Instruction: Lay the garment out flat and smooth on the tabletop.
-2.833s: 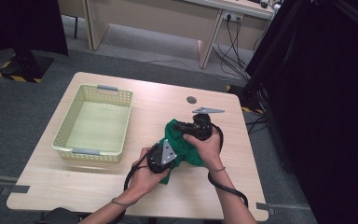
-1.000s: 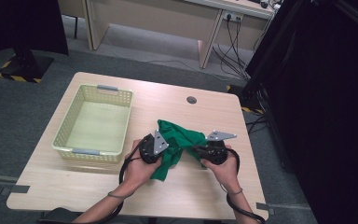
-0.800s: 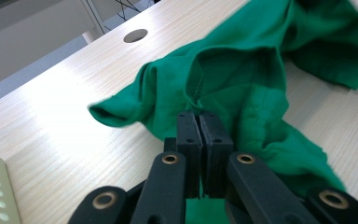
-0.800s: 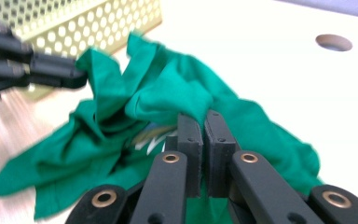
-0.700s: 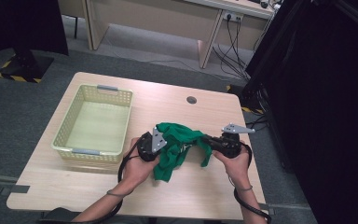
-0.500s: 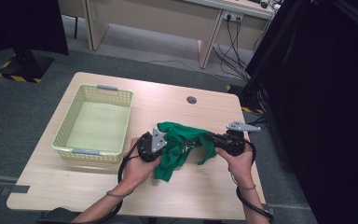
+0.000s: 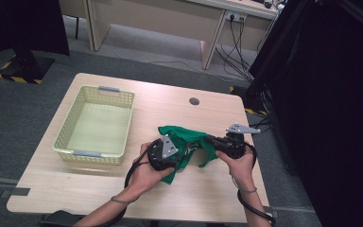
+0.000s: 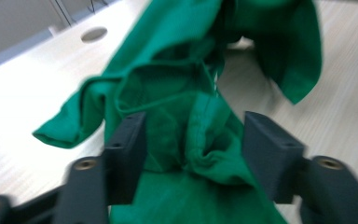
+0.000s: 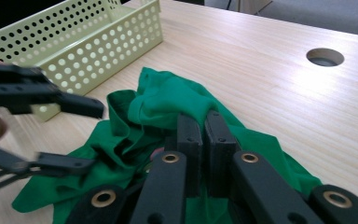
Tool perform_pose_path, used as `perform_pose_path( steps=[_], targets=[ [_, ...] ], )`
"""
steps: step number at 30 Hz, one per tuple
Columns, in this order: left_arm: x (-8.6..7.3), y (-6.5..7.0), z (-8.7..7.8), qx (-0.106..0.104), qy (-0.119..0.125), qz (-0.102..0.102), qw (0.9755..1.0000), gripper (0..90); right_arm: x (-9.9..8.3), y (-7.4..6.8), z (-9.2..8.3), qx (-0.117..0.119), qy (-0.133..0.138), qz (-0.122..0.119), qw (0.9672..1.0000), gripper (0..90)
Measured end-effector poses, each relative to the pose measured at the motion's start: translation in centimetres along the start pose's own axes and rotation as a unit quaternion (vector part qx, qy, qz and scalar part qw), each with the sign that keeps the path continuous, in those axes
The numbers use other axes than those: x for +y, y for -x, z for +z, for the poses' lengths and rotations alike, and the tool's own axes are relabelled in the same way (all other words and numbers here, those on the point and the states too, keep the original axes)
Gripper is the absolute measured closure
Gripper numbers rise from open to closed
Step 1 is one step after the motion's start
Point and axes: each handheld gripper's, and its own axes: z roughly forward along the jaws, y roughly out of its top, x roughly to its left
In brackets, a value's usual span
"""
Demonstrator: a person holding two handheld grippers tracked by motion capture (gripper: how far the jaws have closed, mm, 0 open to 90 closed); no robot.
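A crumpled green cloth (image 7: 185, 138) lies on the wooden table (image 7: 208, 198), right of centre. My right gripper (image 7: 209, 141) comes in from the right, shut on a fold of the cloth (image 9: 168, 100); its jaws (image 9: 203, 135) are pressed together with fabric between them. My left gripper (image 7: 180, 151) is at the cloth's left side, held in a hand. Its jaws stand open (image 8: 198, 158) with a bunched fold of the cloth (image 8: 186, 126) between them, and neither jaw presses it. In the right gripper view the left gripper (image 9: 81, 135) shows open over the cloth's left edge.
A pale yellow perforated basket (image 7: 92, 153) with nothing in it stands on the table's left half; its wall (image 9: 98, 46) is just beyond the cloth. A round cable hole (image 7: 194, 101) sits near the far edge. Both cables trail toward the near edge.
The right gripper has pulled its hold of the cloth to the right and a little up, stretching the cloth out. The left gripper has shifted slightly right at the cloth's left side.
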Motion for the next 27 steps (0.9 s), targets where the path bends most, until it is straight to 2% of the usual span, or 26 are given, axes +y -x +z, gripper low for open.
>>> perform_pose_path(
  steps=[4, 8, 9, 13, 18, 20, 21, 27],
  targets=[
    [-0.3, 0.1, 0.9, -0.001, -0.02, 0.01, 0.9997, 64.5, 0.0, -0.3, 0.1, 0.004, 0.0, -0.003, 1.0, 86.7],
    [-0.4, -0.1, 1.3, -0.002, -0.024, 0.016, 0.9996, 82.8, 0.0, -0.4, -0.1, 0.007, 0.001, -0.001, 1.0, 86.7],
    [-0.5, -0.1, 1.3, 0.0, -0.026, 0.019, 0.9995, 84.7, 0.0, -0.4, -0.2, 0.008, 0.002, 0.0, 1.0, 86.7],
    [-0.4, -0.2, 0.9, 0.007, -0.017, 0.023, 0.9996, 86.5, 0.1, -0.1, -0.6, 0.005, 0.01, 0.005, 0.9999, 86.6],
    [0.0, -0.4, -1.2, -0.003, 0.005, 0.014, 0.9999, 86.4, 0.6, 0.8, -1.6, -0.011, 0.026, 0.018, 0.9994, 86.6],
    [0.1, -0.5, -1.7, 0.001, 0.01, 0.014, 0.9999, 86.4, 0.8, 1.2, -2.1, -0.018, 0.031, 0.024, 0.9991, 86.6],
    [0.2, -0.9, -2.5, 0.004, 0.015, 0.011, 0.9998, 86.4, 0.8, 1.4, -2.3, -0.02, 0.033, 0.026, 0.9989, 86.6],
    [0.3, -2.6, -4.8, 0.032, 0.026, 0.004, 0.9991, 86.3, 1.0, 2.3, -3.1, -0.037, 0.041, 0.04, 0.9977, 86.4]
  ],
)
